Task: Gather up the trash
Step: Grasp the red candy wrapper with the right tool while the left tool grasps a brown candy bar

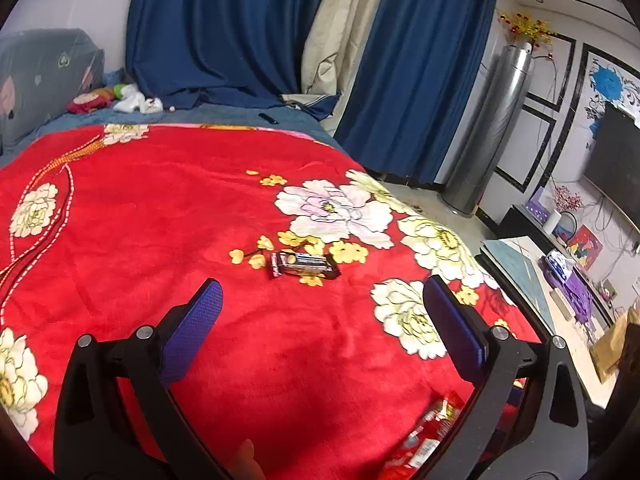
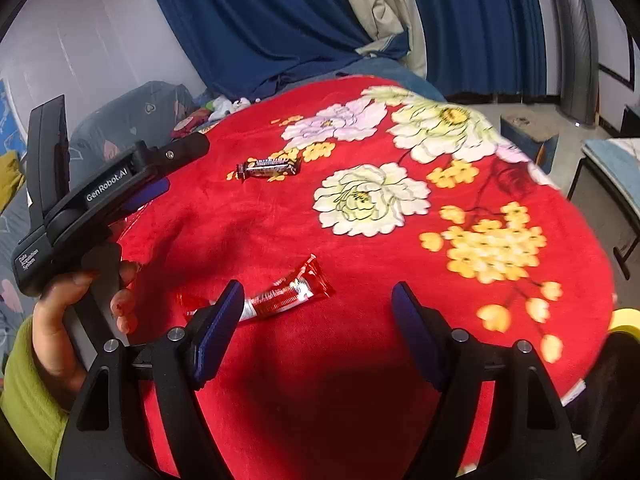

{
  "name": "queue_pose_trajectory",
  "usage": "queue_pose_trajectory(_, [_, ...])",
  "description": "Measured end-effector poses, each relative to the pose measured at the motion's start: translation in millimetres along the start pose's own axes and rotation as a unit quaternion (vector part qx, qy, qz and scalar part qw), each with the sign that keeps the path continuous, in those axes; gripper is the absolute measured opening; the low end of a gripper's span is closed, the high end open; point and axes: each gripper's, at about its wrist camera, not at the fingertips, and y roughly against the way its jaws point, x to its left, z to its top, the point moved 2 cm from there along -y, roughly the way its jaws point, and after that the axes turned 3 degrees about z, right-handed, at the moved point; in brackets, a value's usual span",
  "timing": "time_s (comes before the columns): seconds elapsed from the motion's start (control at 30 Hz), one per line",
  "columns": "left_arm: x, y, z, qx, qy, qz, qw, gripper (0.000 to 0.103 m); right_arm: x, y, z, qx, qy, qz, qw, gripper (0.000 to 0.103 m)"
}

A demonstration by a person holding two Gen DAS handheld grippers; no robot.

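A dark candy-bar wrapper [image 1: 304, 266] lies on the red flowered blanket [image 1: 160, 220], ahead of my open, empty left gripper [image 1: 320, 292]. It also shows far off in the right wrist view [image 2: 269, 168]. A red and white wrapper [image 2: 280, 294] lies just ahead of my open, empty right gripper [image 2: 318, 294], partly hidden behind its left finger. In the left wrist view this red wrapper [image 1: 428, 436] is at the bottom right, under the right finger. The left gripper's body [image 2: 108, 188] is at the left of the right wrist view.
The blanket covers a bed. Blue curtains [image 1: 224, 28] hang behind it. Pillows [image 1: 44, 76] and small toys [image 1: 116, 98] lie at the far left. A silver cylinder [image 1: 488, 132], a low table [image 1: 532, 280] and a TV shelf stand on the right.
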Motion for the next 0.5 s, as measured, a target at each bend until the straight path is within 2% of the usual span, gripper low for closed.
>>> queue_pose_trajectory(0.1, [6.1,-14.4,2.5,0.015,0.006,-0.006,0.9998,0.092,1.8,-16.9,1.7,0.017,-0.016,0.011,1.0,0.066])
queue_pose_trajectory(0.3, [16.2,-47.5,0.7,0.057,0.021,-0.014,0.9981,0.091,1.8,-39.0,-2.3,0.04,-0.031,0.014,0.999,0.063])
queue_pose_trajectory(0.43, [21.1,-67.5,1.8,0.075,0.039,-0.028,0.9961,0.077,4.7,-41.7,-5.0,0.04,-0.015,0.011,0.999,0.047])
queue_pose_trajectory(0.5, [24.7,-77.8,3.1,0.083,0.061,-0.039,0.9939,0.074,6.3,-42.9,-7.2,0.04,-0.007,0.01,0.999,0.041])
